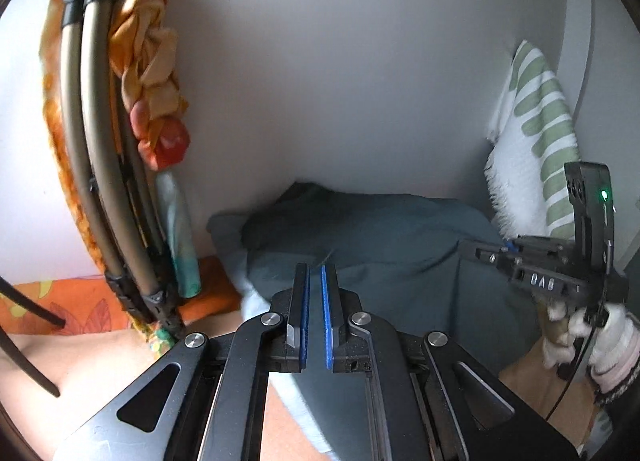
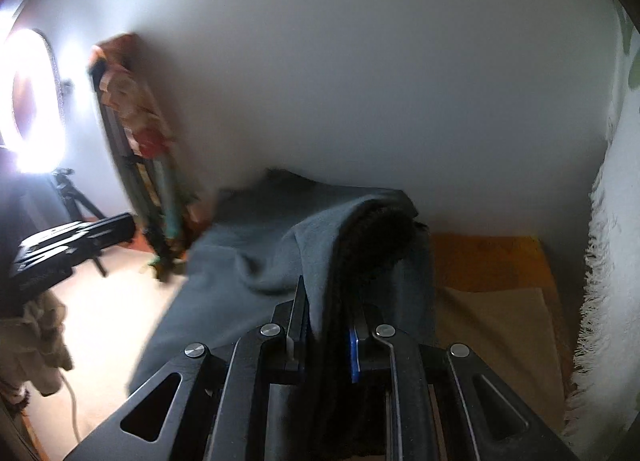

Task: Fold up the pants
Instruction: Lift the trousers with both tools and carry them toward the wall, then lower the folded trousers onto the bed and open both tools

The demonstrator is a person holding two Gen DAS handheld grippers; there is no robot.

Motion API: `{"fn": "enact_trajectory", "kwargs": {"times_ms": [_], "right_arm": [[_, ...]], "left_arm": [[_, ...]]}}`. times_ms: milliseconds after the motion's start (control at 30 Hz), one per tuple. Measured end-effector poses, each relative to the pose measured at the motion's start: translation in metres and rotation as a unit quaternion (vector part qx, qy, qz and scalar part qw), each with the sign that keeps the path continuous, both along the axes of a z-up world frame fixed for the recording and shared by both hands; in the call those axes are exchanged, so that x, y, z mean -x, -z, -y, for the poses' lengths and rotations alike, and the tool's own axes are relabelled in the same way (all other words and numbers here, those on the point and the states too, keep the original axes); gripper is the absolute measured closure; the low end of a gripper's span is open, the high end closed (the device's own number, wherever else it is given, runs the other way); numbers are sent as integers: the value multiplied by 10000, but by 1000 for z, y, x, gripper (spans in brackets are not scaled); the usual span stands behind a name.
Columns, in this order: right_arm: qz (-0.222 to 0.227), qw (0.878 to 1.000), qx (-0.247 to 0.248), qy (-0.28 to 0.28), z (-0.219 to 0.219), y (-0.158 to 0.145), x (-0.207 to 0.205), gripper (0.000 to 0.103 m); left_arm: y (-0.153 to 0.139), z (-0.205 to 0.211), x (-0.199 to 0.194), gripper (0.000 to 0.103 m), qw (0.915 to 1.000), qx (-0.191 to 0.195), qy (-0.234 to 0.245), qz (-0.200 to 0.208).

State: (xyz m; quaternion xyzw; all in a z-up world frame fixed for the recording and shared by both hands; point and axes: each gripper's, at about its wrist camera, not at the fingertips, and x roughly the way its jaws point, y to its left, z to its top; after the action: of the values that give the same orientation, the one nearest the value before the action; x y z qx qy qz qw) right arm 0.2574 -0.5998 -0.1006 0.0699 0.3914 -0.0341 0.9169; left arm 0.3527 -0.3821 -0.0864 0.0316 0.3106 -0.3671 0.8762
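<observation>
The dark teal pants lie bunched on the surface against the white wall. My left gripper hovers just above their near part; its blue-padded jaws stand a narrow gap apart with nothing between them. My right gripper is shut on a fold of the pants, with the black waistband draped over the jaws. It also shows in the left wrist view at the right, held by a white-gloved hand. The left gripper appears at the far left of the right wrist view.
A folded frame wrapped in orange cloth leans on the wall at left. A white and green fringed towel hangs at right. An orange sheet covers the surface. A bright ring light on a tripod stands far left.
</observation>
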Motion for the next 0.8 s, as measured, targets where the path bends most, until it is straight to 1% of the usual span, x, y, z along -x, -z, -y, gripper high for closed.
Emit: {"fn": "enact_trajectory", "kwargs": {"times_ms": [100, 167, 200, 233, 267, 400, 433, 567, 667, 800], "right_arm": [[-187, 9996, -207, 51, 18, 7, -2, 85], [-349, 9991, -225, 114, 28, 11, -3, 68], [-465, 9984, -255, 175, 31, 12, -3, 64], [-560, 9976, -323, 229, 35, 15, -1, 58], [-631, 9968, -400, 283, 37, 18, 2, 56], [-780, 9960, -330, 266, 29, 24, 18, 49], [-782, 9959, -349, 273, 29, 25, 22, 47], [-816, 9955, -371, 298, 24, 28, 38, 46], [-914, 9946, -353, 331, 22, 34, 44, 41], [-978, 9936, -285, 481, 23, 37, 50, 41]], "left_arm": [[5, 0, 1, 99, 10000, -19, 8, -75], [7, 1, 4, 99, 9999, 24, 57, -157], [7, 1, 5, 99, 9998, 21, 75, -178], [8, 3, 9, 99, 9997, 19, 110, -236], [8, 2, 11, 98, 9994, 21, 163, -320], [21, 3, 26, 98, 9981, -98, 370, -484], [28, 6, 33, 98, 9971, -220, 477, -542], [55, 15, 50, 98, 9934, -761, 617, -601], [69, 13, 58, 98, 9919, -854, 612, -709], [76, 11, 64, 98, 9905, -905, 624, -825]]}}
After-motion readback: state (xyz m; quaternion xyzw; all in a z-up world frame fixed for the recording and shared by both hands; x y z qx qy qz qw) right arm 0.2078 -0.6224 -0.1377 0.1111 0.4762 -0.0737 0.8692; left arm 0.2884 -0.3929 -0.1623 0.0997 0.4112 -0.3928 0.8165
